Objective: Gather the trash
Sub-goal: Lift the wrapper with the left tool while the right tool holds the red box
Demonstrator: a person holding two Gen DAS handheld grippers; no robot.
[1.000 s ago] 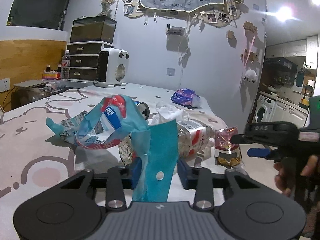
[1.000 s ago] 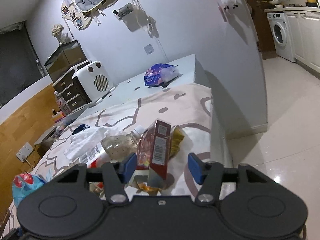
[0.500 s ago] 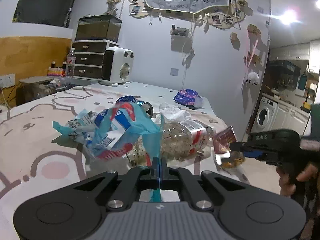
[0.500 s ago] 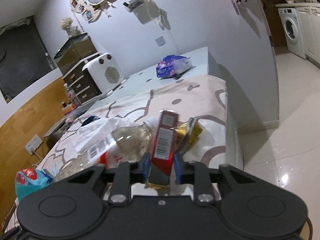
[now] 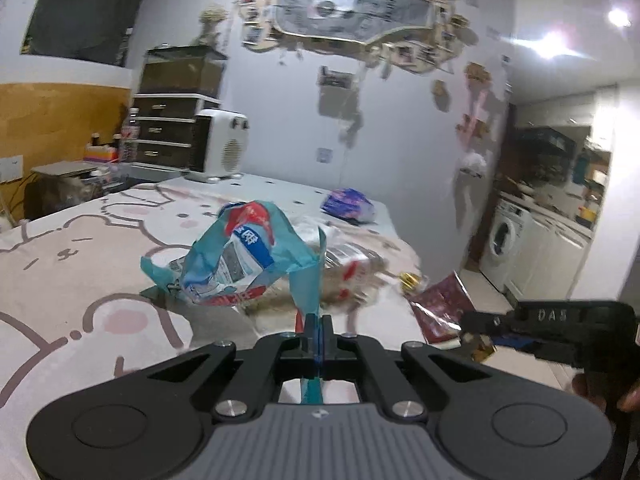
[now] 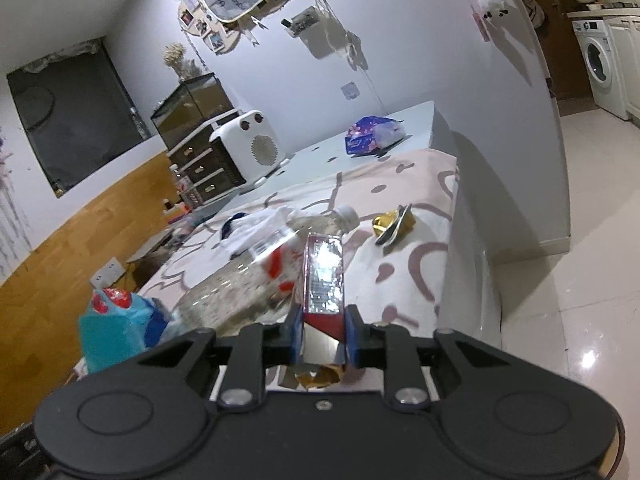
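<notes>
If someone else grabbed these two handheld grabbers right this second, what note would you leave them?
Left gripper: fingers shut on a strip of the teal snack bag, which hangs lifted over the bed.
Right gripper: fingers shut on the red wrapper, held upright.
On the bedspread: a clear plastic bottle lying on its side, a gold wrapper near the bed edge, crumpled white paper, and a purple pack at the far end.
Done: two pieces picked up.
Left: no bin is in view, so find one, drop both pieces, then come back for the rest.
</notes>
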